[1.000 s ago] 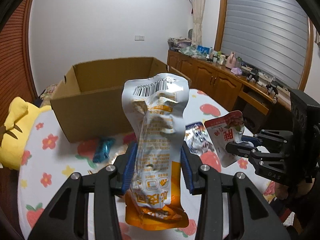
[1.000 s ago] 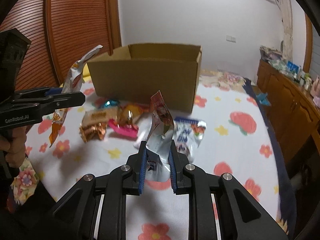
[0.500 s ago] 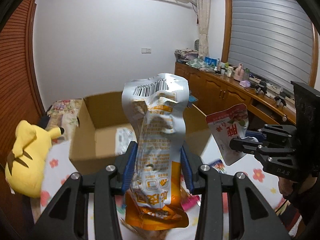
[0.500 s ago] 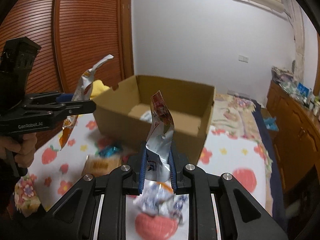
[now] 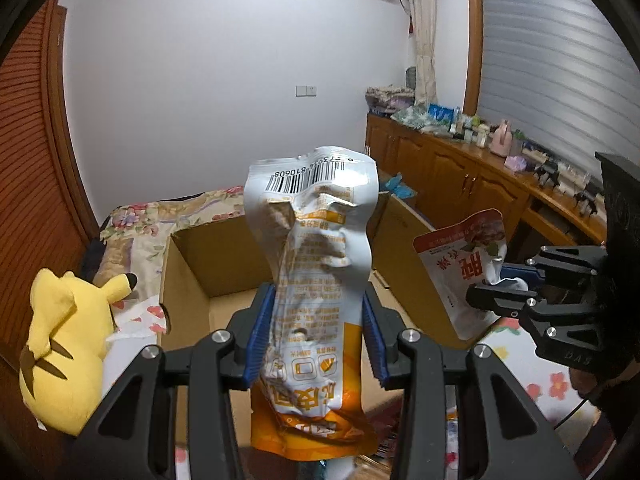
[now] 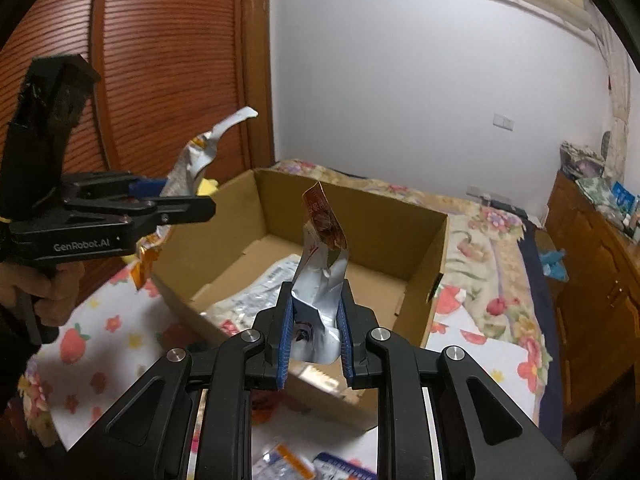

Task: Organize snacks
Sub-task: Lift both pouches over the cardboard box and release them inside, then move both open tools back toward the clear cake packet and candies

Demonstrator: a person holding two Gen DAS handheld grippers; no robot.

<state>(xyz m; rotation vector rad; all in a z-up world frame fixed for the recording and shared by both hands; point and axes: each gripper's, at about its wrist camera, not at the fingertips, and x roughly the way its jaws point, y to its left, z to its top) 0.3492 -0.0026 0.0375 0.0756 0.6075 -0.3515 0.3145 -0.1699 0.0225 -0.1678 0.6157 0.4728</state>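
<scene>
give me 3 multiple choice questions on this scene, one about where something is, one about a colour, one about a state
1. Where is the yellow plush toy?
A. inside the cardboard box
B. outside the box, beside its left wall
C. on the wooden cabinet

2. What colour is the lower end of the packet held by the left tool?
A. orange
B. green
C. purple

3. What state is the right tool in?
A. open and empty
B. shut on a red and silver packet
C. resting flat on the bed

Answers:
1. B, since the left wrist view shows the toy on the bed outside the cardboard box.
2. A, since the orange and silver packet turns orange below the pads.
3. B, since its blue pads press the red and silver packet, held up over the open box.
</scene>
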